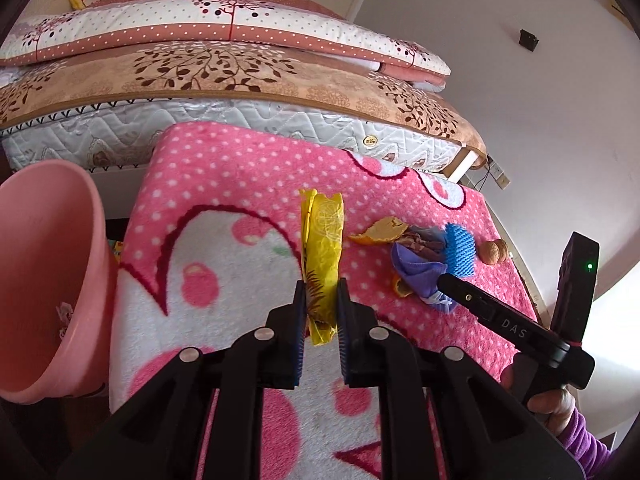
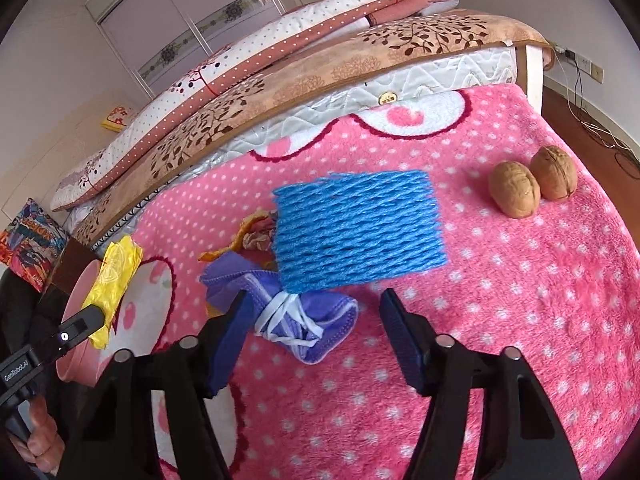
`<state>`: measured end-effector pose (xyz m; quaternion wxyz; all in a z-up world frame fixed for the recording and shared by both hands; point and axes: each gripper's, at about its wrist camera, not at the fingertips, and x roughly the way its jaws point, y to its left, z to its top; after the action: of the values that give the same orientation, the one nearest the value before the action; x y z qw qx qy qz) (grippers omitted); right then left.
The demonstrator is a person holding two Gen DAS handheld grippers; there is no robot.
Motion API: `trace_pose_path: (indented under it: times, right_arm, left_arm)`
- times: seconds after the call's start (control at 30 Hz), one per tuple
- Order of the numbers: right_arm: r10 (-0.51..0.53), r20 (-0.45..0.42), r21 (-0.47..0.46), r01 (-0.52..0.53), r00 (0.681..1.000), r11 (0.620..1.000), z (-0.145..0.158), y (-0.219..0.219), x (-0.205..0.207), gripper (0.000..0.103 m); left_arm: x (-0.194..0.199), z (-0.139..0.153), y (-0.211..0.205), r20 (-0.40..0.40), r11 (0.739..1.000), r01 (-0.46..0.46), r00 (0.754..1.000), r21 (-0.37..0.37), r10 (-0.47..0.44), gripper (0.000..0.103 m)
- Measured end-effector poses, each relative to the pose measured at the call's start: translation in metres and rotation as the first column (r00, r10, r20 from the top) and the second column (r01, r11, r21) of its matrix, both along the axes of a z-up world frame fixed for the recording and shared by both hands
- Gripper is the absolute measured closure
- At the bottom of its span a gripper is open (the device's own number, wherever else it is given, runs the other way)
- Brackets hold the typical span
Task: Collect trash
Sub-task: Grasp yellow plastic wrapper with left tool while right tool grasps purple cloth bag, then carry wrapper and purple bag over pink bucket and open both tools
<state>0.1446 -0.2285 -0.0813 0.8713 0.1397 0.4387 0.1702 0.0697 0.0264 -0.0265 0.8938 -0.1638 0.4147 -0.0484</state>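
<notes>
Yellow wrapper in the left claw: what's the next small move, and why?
Probably carry it sideways over the pink bin and let go. The left claw is already shut on the yellow wrapper, lifted off the pink blanket, and the bin's open mouth sits just beside it at the blanket's edge.

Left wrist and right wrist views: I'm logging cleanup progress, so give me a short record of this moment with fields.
surface: pink dotted blanket
bin: pink bucket, at the blanket's left edge
left gripper: shut on yellow wrapper
right gripper: open, jaws either side of purple mask, not pressing it
still on blanket: blue foam net, orange peel, two walnuts
walnuts: side by side, apart from the trash pile
</notes>
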Motion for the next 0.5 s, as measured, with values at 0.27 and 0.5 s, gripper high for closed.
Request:
trace_pose_path:
  times: [0.27, 0.5]
  right_arm:
    - [0.039, 0.011, 0.026, -0.039, 0.999, 0.999, 0.008, 0.003, -0.019, 0.093]
    - [0.07, 0.095, 0.029, -0.073, 0.993, 0.997, 0.034, 0.008, -0.046, 0.095]
  left_arm:
    - [-0.012, -0.002, 0.007, 0.008, 1.0, -0.008, 1.0, -0.018, 0.008, 0.089]
    - [-0.025, 0.001, 0.013, 0.029, 1.0, -0.02, 0.999, -0.019, 0.021, 0.09]
